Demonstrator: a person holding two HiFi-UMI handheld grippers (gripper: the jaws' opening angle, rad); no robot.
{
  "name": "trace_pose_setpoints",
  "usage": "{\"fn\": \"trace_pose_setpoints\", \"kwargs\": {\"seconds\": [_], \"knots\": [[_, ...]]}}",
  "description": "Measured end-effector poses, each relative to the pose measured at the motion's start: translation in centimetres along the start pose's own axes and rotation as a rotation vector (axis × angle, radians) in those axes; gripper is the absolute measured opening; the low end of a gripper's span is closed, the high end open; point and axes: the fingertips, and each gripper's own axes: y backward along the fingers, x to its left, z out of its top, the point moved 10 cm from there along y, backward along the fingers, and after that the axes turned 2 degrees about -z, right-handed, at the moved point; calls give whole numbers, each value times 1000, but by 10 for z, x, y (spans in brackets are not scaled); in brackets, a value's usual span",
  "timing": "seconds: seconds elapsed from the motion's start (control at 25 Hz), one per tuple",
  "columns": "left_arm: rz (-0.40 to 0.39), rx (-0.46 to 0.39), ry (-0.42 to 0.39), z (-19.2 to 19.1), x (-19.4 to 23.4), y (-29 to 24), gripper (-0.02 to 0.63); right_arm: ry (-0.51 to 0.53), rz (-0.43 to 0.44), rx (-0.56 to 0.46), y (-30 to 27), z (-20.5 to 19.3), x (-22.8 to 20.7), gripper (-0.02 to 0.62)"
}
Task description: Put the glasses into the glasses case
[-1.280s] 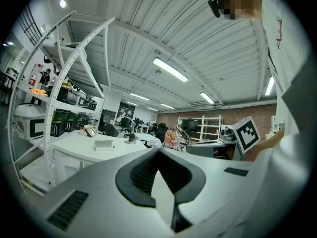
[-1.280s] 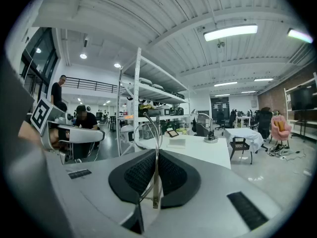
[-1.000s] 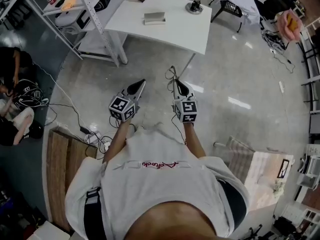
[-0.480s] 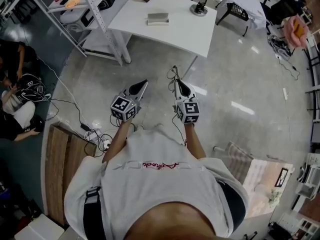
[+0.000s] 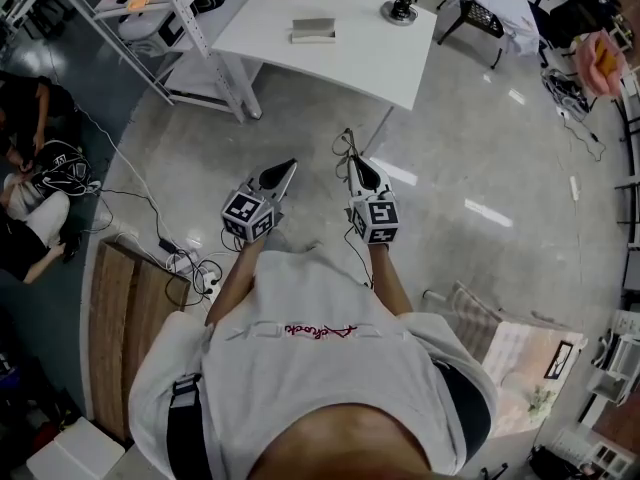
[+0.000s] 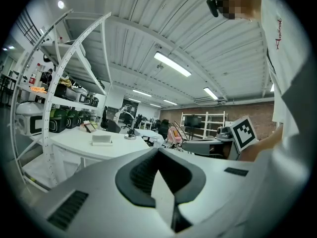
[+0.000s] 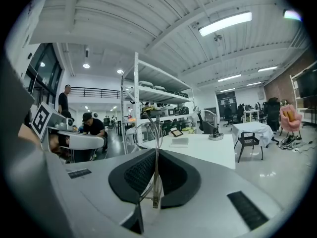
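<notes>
Right gripper is clamping the glasses by the thin frame. Left gripper is closed, empty. Case is sitting on the table, well ahead. Approach slowly and steady the case with the left.

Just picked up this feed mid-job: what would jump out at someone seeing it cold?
Thin wire glasses are pinched in the shut right gripper, which is held out over glossy floor. The left gripper beside it is shut with nothing in it. Ahead stands a white table with a grey case on it, some way off from both grippers.
</notes>
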Motion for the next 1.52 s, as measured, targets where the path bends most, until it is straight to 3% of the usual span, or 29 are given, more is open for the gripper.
{"fn": "trace_pose_setpoints", "kwargs": {"seconds": [0.8,1.52], "knots": [[21,-10,44,-9,27,-36,3,20,26,39,-40,-5,-25,14],[-42,-23,41,34,147,-121,3,53,-9,68,-169,26,-59,14]]}}
